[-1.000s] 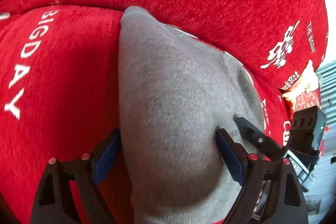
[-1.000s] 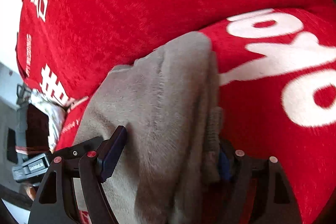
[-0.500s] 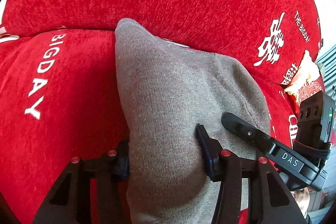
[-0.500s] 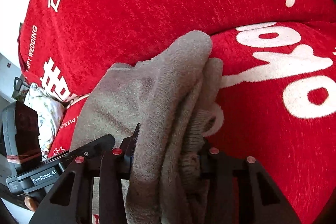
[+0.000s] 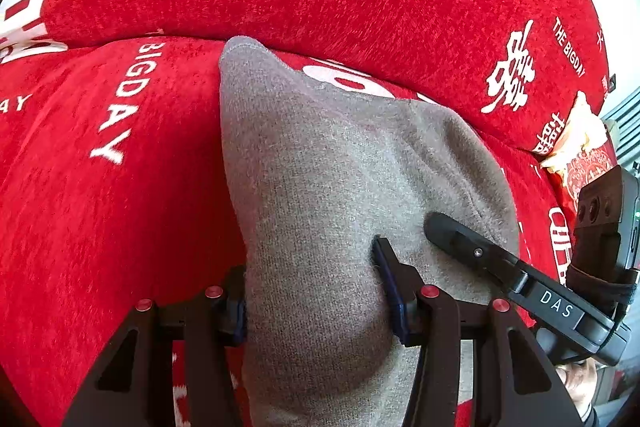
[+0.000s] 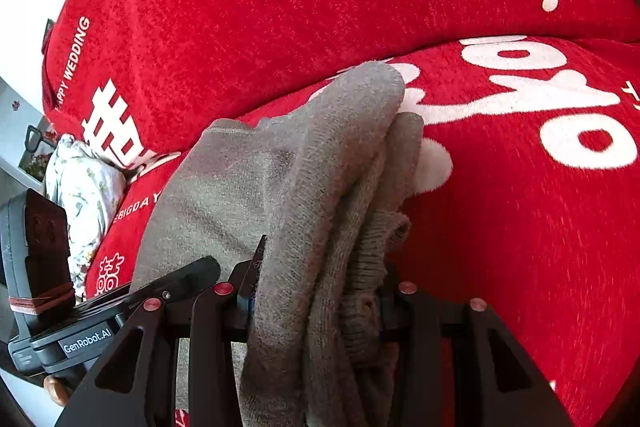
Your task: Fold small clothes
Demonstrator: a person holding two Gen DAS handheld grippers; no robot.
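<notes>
Hand-held gripper pair: left (image 5: 316, 291) and right (image 6: 316, 291) both clenched on my grey knit garment (image 5: 340, 187) | garment bunched mid-frame, lower centre, over red sofa cover (image 5: 100, 207) | step: I judge mid-fold, edges gathered | next: lay it flat, align edges, then release.

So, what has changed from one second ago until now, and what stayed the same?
Both grippers closed on the grey garment. One second ago the left gripper and the right gripper stood wide around it; now each pinches a bunched fold, the right one gathering several layers. The far end of the garment stayed lying on the red sofa cover, which did not shift.
</notes>
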